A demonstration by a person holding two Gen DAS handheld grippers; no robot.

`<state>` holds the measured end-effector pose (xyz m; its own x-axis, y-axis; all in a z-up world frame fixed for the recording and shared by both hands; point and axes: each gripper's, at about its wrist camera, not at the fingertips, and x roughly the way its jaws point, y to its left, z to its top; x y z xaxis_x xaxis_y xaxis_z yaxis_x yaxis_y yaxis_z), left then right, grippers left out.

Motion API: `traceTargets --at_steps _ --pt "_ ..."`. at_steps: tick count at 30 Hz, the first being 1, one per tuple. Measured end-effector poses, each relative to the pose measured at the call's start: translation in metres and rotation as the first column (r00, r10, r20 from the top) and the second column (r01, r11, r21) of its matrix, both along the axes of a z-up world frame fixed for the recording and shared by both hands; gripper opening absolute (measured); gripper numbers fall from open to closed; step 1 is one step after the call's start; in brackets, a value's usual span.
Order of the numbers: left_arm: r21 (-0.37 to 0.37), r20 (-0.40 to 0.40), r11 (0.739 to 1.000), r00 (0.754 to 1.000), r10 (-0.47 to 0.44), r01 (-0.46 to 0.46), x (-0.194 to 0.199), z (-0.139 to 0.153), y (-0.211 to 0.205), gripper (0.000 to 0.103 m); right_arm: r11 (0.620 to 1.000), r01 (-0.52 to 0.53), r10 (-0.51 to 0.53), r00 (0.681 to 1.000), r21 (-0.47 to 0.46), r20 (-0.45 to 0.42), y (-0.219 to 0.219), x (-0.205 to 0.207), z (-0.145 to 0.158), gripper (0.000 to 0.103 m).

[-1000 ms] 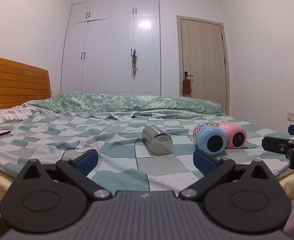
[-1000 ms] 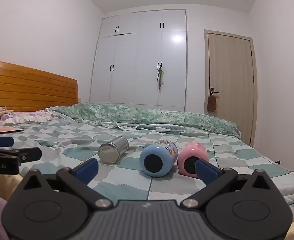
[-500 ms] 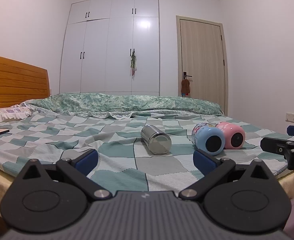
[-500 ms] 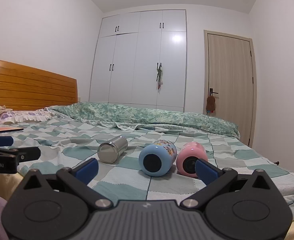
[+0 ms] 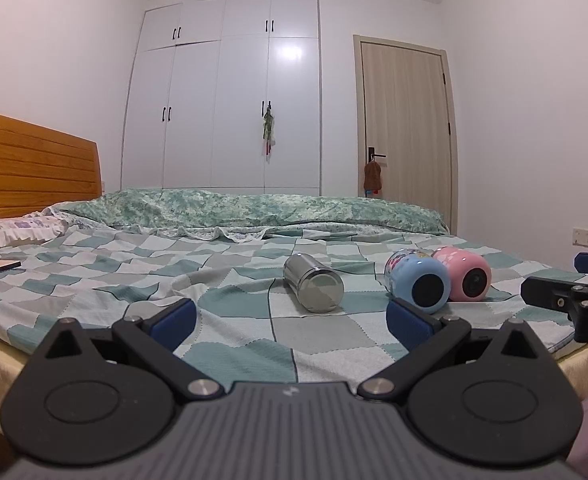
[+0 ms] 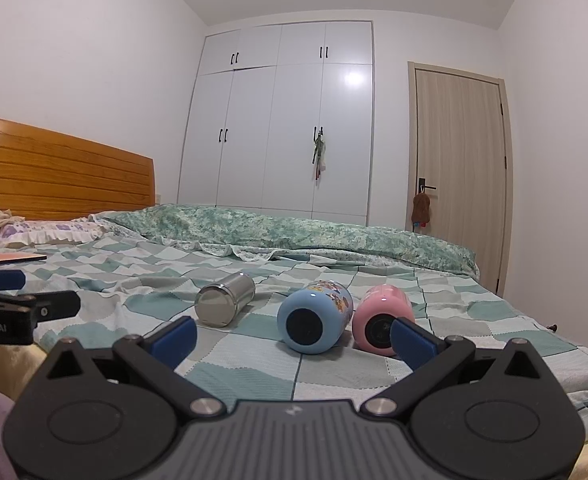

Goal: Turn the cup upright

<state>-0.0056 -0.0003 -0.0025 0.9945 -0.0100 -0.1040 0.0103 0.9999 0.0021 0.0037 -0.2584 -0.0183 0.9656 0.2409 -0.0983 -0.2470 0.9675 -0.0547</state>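
Observation:
Three cups lie on their sides on the checkered bed sheet: a steel cup, a blue cartoon cup and a pink cup. My left gripper is open and empty, short of the bed's near edge, facing the steel cup. My right gripper is open and empty, facing the blue cup; its right finger overlaps the pink cup in view. Each gripper shows at the edge of the other's view.
A wooden headboard and pillows are at the left. A folded green quilt lies across the far side. A flat pink object lies on the bed's left. Wardrobe and door stand behind.
Both views have shifted slightly; the cups sit a touch larger and lower in view. Cups have not moved. Both grippers stay open.

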Motion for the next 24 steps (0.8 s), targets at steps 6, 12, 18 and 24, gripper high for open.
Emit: traceTargets --at_steps 6,12,18,24 --pt "0.0 0.003 1.0 1.0 -0.002 0.002 -0.0004 -0.0005 0.0003 0.103 1.0 0.0 0.0 1.0 0.0 0.001 -0.0007 0.0012 -0.0001 0.103" --pt "-0.001 0.003 1.0 1.0 -0.003 0.003 -0.0004 -0.0004 0.0001 0.103 1.0 0.0 0.0 1.0 -0.001 0.002 -0.0004 0.0007 -0.0002 0.103" --pt "-0.001 0.003 1.0 1.0 -0.003 0.003 -0.0007 -0.0004 0.0001 0.103 1.0 0.0 0.0 1.0 -0.001 0.003 -0.0002 0.0005 -0.0002 0.103" --pt "-0.001 0.003 1.0 1.0 -0.002 0.002 -0.0005 -0.0003 -0.0002 0.103 1.0 0.0 0.0 1.0 -0.002 0.003 0.0 0.0005 -0.0001 0.103"
